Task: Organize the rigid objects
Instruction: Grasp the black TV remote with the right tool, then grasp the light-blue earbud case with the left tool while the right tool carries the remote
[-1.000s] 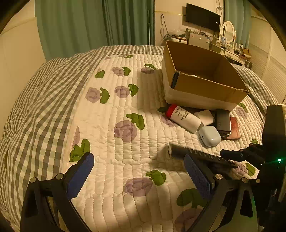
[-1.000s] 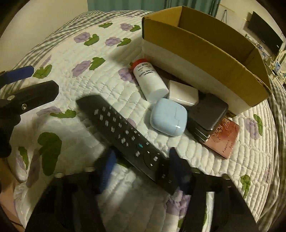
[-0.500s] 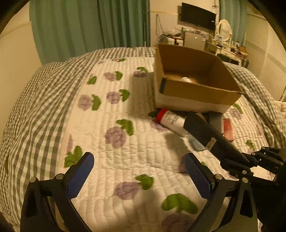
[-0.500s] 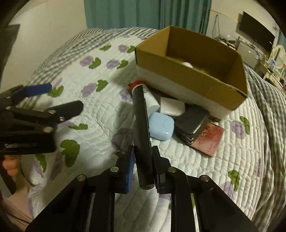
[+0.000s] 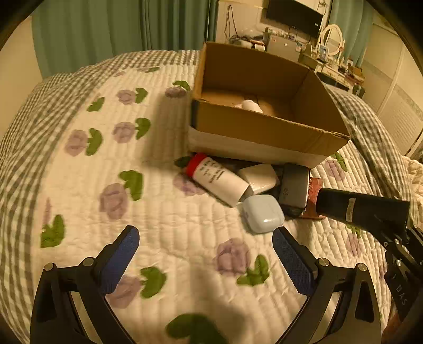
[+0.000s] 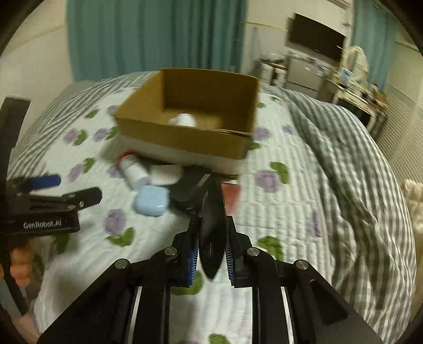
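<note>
My right gripper (image 6: 210, 254) is shut on a black remote control (image 6: 211, 219), held edge-on in the air above the quilt; the remote also shows at the right of the left wrist view (image 5: 362, 210). An open cardboard box (image 5: 267, 132) sits on the bed with a white object (image 5: 251, 105) inside. In front of it lie a white tube with a red cap (image 5: 216, 180), a white case (image 5: 259, 176), a pale blue case (image 5: 263, 213), a dark flat device (image 5: 294, 188) and a red booklet (image 5: 316, 188). My left gripper (image 5: 205, 254) is open and empty above the quilt.
The bed has a white floral quilt (image 5: 158, 211) with a grey checked border (image 6: 357, 172). Green curtains (image 5: 119, 26), a wall TV (image 5: 293, 13) and a cluttered desk (image 5: 330, 66) stand behind the bed.
My right gripper has lifted the remote off the quilt and carried it up and to the right, toward the box. The left gripper stays open and has shifted slightly toward the objects.
</note>
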Tool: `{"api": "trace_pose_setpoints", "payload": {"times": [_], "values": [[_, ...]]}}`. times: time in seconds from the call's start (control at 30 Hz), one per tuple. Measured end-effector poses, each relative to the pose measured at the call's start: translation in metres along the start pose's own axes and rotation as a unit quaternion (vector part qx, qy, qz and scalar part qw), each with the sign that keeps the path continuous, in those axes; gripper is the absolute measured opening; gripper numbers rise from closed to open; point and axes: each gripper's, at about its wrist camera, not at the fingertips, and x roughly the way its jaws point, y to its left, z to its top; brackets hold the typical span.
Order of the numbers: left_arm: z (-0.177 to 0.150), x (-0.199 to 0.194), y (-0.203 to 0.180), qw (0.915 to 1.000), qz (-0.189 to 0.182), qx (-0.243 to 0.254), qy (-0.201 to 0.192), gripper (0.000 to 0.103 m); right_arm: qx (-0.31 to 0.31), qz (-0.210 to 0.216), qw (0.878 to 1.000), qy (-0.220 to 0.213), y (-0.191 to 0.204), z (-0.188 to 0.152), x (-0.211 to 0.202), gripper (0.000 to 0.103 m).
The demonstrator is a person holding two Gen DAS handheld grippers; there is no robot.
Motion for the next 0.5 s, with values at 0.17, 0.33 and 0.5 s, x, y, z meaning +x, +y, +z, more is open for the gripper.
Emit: {"api": "trace_pose_setpoints", "payload": {"times": [0.17, 0.33, 0.5], "values": [[0.007, 0.020, -0.024, 0.9997, 0.002, 0.020, 0.014, 0.101, 0.007, -0.015, 1.000, -0.011, -0.007, 0.008, 0.017, 0.017], [0.011, 0.045, -0.042, 0.9979, -0.006, 0.048, 0.043, 0.090, 0.037, 0.017, 0.999, 0.000, -0.014, 0.003, 0.035, 0.017], [0.015, 0.061, -0.053, 0.9953, -0.014, 0.070, 0.066, 0.079, 0.057, 0.032, 0.998, 0.004, -0.018, 0.002, 0.043, 0.017]]}}
